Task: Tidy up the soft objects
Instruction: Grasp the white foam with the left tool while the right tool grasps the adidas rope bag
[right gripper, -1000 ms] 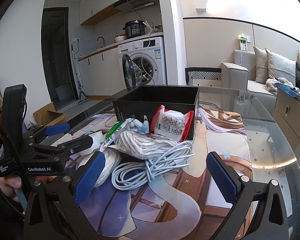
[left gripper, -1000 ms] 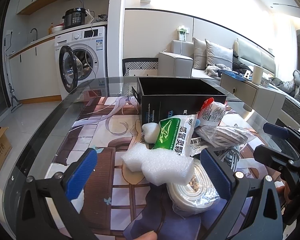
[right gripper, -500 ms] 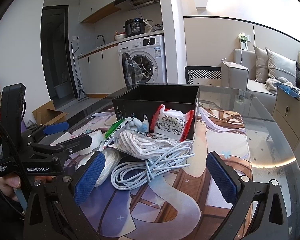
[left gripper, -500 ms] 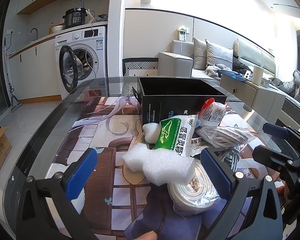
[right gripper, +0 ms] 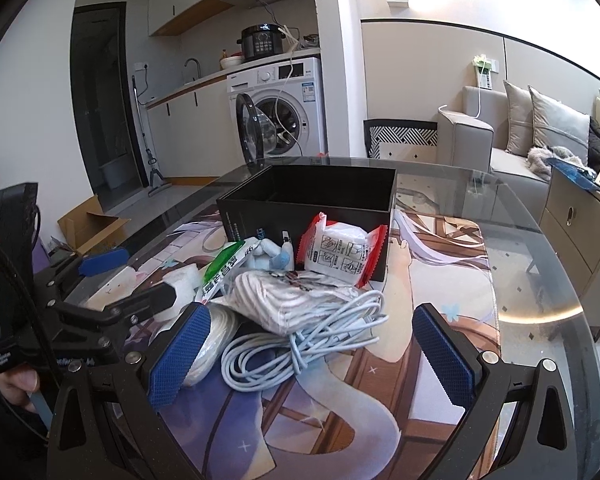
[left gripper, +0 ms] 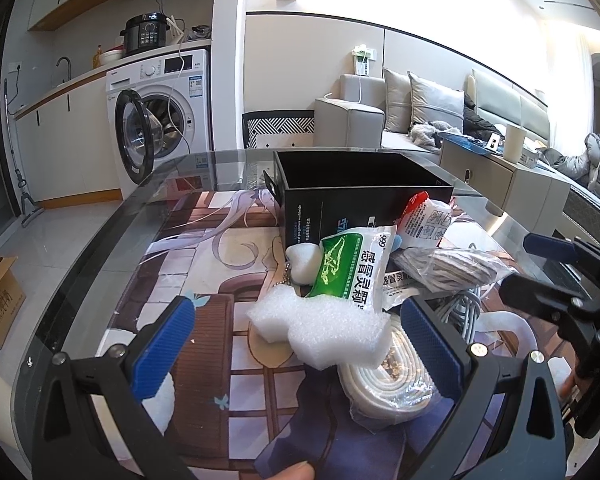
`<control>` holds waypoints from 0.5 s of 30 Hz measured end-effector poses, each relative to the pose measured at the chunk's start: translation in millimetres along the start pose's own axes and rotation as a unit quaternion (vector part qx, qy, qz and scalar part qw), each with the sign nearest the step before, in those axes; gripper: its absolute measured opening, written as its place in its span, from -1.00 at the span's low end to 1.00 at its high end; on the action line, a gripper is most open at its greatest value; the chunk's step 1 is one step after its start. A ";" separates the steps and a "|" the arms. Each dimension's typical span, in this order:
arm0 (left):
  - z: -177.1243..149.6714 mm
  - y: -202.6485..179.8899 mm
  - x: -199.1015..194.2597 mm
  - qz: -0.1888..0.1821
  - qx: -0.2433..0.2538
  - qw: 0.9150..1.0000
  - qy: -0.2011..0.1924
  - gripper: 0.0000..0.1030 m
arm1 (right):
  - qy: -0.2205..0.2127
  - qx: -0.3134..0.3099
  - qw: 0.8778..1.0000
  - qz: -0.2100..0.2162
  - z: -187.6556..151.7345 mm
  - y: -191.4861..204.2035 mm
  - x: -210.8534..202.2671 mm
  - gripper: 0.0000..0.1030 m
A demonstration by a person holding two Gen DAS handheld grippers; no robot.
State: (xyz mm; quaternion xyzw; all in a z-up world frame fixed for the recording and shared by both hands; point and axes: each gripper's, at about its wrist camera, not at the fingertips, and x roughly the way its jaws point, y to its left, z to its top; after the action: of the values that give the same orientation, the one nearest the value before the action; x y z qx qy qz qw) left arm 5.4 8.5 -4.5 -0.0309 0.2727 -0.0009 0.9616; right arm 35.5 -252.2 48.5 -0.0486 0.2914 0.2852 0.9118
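Two released tools, left tool [left gripper: 296, 346] and right tool [right gripper: 310, 354], hovered over soft objects heaped before the black box [right gripper: 312, 200] on the counter [right gripper: 532, 264], white foam piece [left gripper: 324, 326] between the left's fingers.

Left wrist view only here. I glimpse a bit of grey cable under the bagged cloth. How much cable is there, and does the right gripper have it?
Observer: There is a whole loose coil of white cable on the mat, partly under the bagged cloth. The right gripper is open and holds nothing, and the coil shows between its fingers.
Operator: And the blue bit behind the green pouch?
Observer: That is a small pale-blue plush toy. It lies between the green pouch and the red-and-white packet, in front of the black box.
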 end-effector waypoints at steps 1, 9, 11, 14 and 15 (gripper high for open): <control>0.2 -0.1 0.1 0.001 0.000 1.000 0.002 1.00 | 0.004 0.001 1.000 0.001 1.2 0.2 1.9 0.99; 2.2 6.5 -0.3 0.007 -0.022 1.000 0.004 1.00 | 0.024 -0.007 1.000 -0.002 6.4 7.9 14.3 0.99; 1.7 6.2 1.2 0.005 -0.022 1.000 0.008 1.00 | 0.027 -0.008 1.000 0.002 9.3 10.3 16.6 0.99; 0.9 6.4 6.6 -0.006 -0.028 0.999 0.024 1.00 | 0.031 -0.006 0.999 0.008 14.1 13.8 20.9 0.99; 0.4 6.5 8.2 -0.007 -0.030 0.999 0.029 1.00 | 0.031 -0.005 0.999 0.006 16.1 15.0 22.5 0.99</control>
State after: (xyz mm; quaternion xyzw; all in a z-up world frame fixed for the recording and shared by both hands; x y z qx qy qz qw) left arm 12.5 14.9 -8.9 -0.0612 0.3001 -0.0003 0.9519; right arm 50.5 -224.6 50.4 -0.0605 0.3186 0.2901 0.9004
